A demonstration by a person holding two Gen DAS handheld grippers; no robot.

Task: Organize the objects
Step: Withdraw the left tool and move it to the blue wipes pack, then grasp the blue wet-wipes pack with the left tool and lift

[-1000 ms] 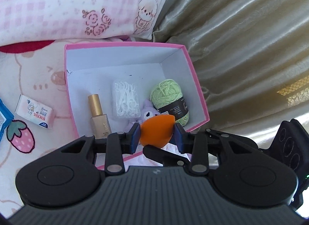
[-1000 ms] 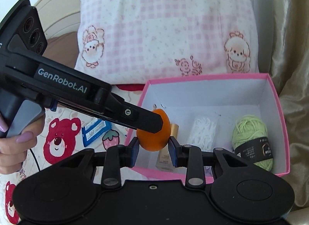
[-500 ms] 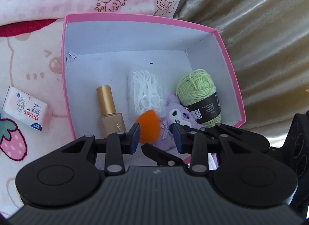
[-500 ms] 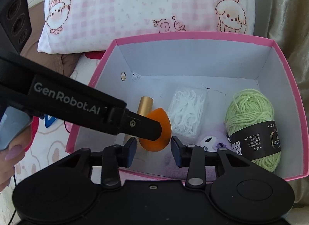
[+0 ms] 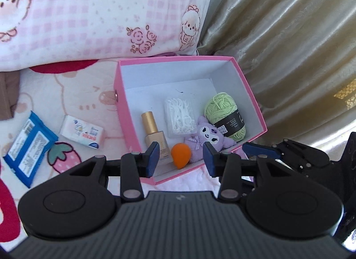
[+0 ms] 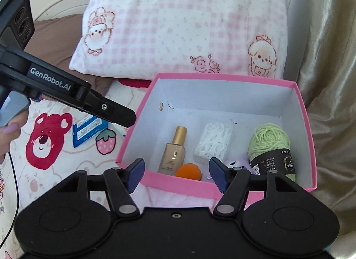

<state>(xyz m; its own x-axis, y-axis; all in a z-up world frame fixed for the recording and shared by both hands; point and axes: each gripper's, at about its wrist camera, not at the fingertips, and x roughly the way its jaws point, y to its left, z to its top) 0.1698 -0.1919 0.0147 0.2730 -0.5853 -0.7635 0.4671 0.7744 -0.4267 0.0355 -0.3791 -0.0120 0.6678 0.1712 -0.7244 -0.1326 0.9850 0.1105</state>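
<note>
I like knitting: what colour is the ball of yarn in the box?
Light green yarn, with a black label; clearest in the right wrist view.

"GenRobot.AI" stands in white letters on the black side of the left gripper (image 6: 124,118). The bottle (image 6: 172,154) carries a vertical brand word ending in "AMA" — its first letter is unclear. The yarn (image 6: 270,145) has a black band with white print, and the blue packet (image 5: 29,145) and white packet (image 5: 83,134) bear print too — all too small to read.

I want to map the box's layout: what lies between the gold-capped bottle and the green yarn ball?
A clear pack of white floss picks lies between the bottle and the yarn, shown in both wrist views.
</note>
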